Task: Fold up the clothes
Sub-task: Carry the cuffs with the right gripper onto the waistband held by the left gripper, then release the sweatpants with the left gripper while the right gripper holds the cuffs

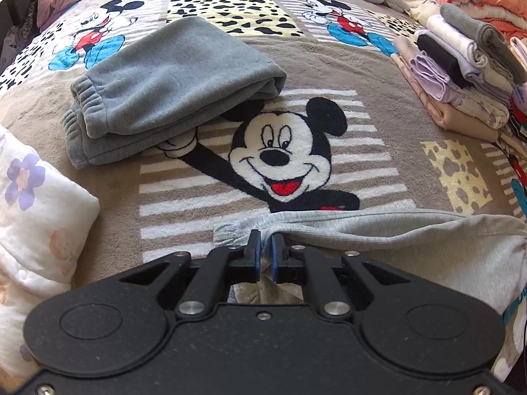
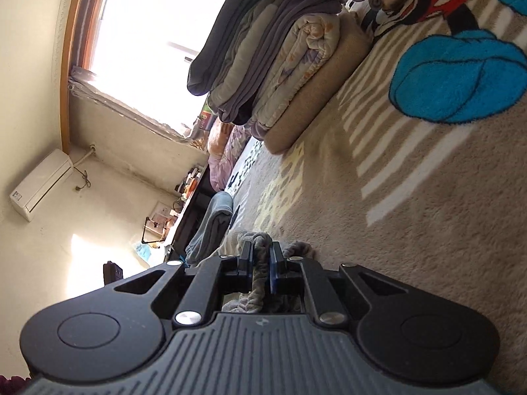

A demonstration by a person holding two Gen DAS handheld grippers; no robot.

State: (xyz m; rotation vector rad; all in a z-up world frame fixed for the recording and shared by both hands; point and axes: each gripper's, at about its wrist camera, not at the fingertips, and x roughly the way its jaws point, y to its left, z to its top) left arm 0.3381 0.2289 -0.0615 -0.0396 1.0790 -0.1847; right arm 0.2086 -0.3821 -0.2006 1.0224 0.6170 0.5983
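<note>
Left gripper (image 1: 265, 245): jaws all but shut, blue pads nearly meeting at the cuffed corner of the light grey garment (image 1: 395, 240); thin cloth edge appears pinched between them, though the cloth at the pads is hard to make out. Pointed steeply down at the bed, presumably to pin or carry that corner while the other end is worked

Right gripper (image 2: 262, 263): narrow gap, pads pressing on a bunched ribbed band of grey cloth (image 2: 260, 273), probably the waistband or a cuff of the same garment; cannot confirm it is the same piece. Held close to level and rolled on its side, low over the blanket; a grip at each end would let the piece be stretched flat before a fold

Garment itself: spread across the near edge of the Mickey Mouse blanket (image 1: 378, 125), lying loosely, not yet folded over

Further out, left wrist view: darker grey fleece trousers (image 1: 171, 82) already folded, lying beyond and to the left, well apart from the grippers; judged as set aside to keep the working area free. Stack of folded clothes (image 1: 461, 75) at the far right edge of the bed, likely the destination pile. Floral quilt (image 1: 36, 204) bunched at the left edge

Right wrist view: same stack (image 2: 273, 65) seen side-on, window (image 2: 158, 16) behind it
</note>
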